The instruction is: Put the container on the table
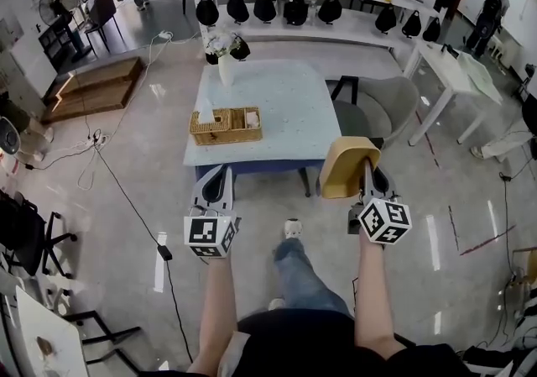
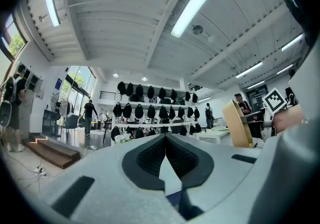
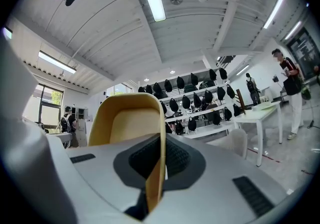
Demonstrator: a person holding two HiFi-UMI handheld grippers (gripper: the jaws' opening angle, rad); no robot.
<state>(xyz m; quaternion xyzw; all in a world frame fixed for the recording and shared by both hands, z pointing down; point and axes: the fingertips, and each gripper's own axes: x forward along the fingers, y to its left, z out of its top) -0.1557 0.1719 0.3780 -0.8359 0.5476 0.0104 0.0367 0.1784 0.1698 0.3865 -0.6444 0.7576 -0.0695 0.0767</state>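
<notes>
The right tongs [image 3: 159, 160] are clamped on one thin side wall of the tan container [image 3: 125, 123]. It is held in the air near the front edge of the pale desk [image 1: 289, 107], not resting on it. The left tongs [image 2: 165, 140] are pressed together with nothing between them. The container looks light and stiff, probably moulded plastic with smooth walls, so I think it may swing or slip in a one-wall hold. A deeper bite on that wall seems safer for lowering it beside the wicker basket [image 1: 225, 127]
</notes>
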